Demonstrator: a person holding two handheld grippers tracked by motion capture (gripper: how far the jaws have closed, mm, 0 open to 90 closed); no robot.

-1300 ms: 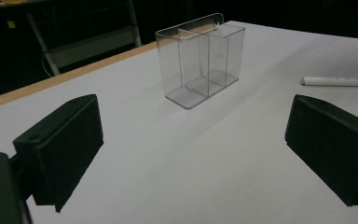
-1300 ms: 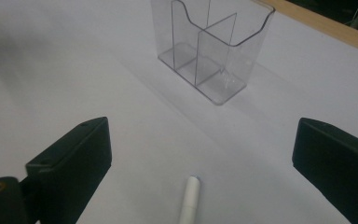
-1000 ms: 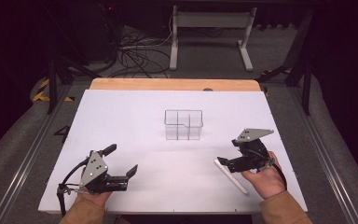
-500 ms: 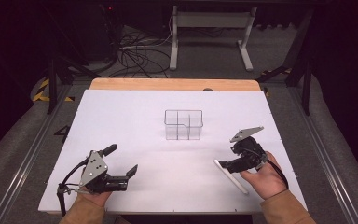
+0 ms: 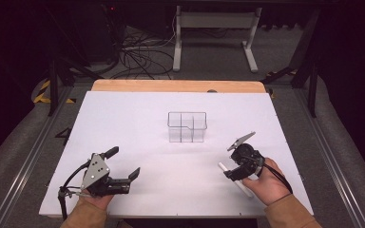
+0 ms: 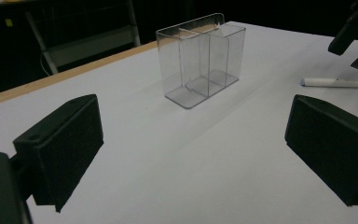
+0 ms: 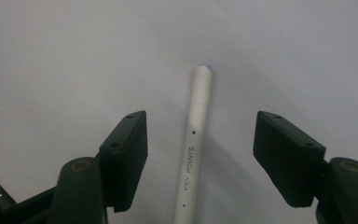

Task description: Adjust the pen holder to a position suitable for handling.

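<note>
A white pen (image 5: 221, 167) lies on the white table at the front right, and it also lies far right in the left gripper view (image 6: 340, 82). My right gripper (image 5: 232, 172) points down over it. In the right gripper view its jaws stand on either side of the pen (image 7: 196, 135) with gaps on both sides; the gripper (image 7: 198, 119) is open, and its jaws have just been closing with the pen between them. A clear divided plastic box (image 5: 187, 127) (image 6: 200, 58) stands upright mid-table. My left gripper (image 5: 123, 163) (image 6: 193, 107) rests open at the front left, holding nothing.
The white table top (image 5: 123, 118) ends in a wooden strip (image 5: 171, 86) at the back. Beyond it are floor cables (image 5: 138, 54) and a metal stand (image 5: 214, 28). The other hand's gripper (image 6: 356, 32) shows at the top right of the left gripper view.
My right gripper has tipped downward and shifted slightly left and nearer, over the pen. Its jaws have narrowed. The left gripper and the box have not moved.
</note>
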